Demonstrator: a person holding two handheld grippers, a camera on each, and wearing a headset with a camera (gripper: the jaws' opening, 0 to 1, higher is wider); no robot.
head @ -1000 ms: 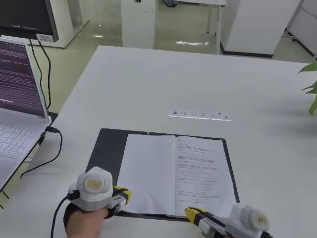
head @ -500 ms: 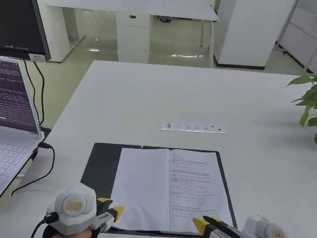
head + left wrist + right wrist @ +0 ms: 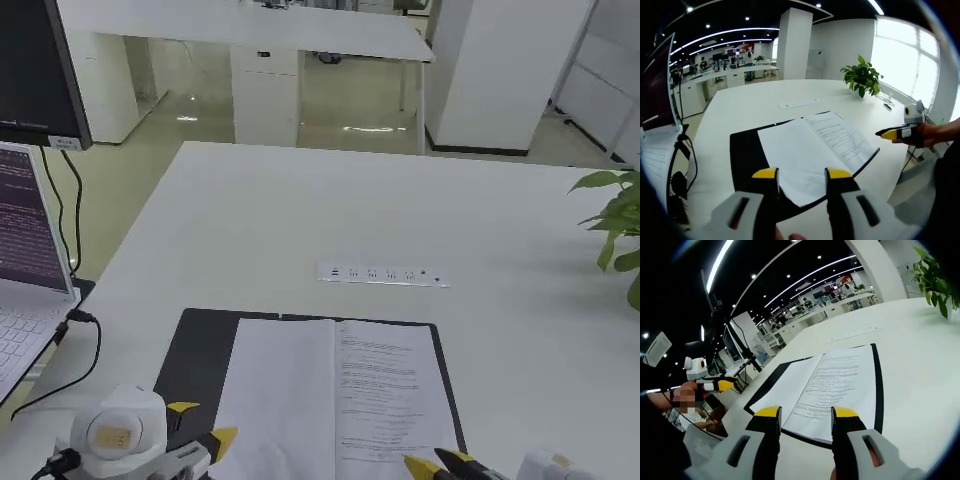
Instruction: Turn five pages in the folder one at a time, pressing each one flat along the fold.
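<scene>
The folder (image 3: 196,352) lies open and flat on the white worktop (image 3: 400,205), at its near edge, with a blank page (image 3: 285,400) on the left and a printed page (image 3: 385,385) on the right, meeting at the fold. The left claw (image 3: 203,422) is spread wide with nothing between its yellow tips; it sits at the folder's near left corner, and its own view looks over the blank page's near edge (image 3: 801,175). The right claw (image 3: 440,464) is parted too and empty, at the near edge of the printed page. Whether either claw touches the paper cannot be told. A laptop (image 3: 20,300) stands at the left.
</scene>
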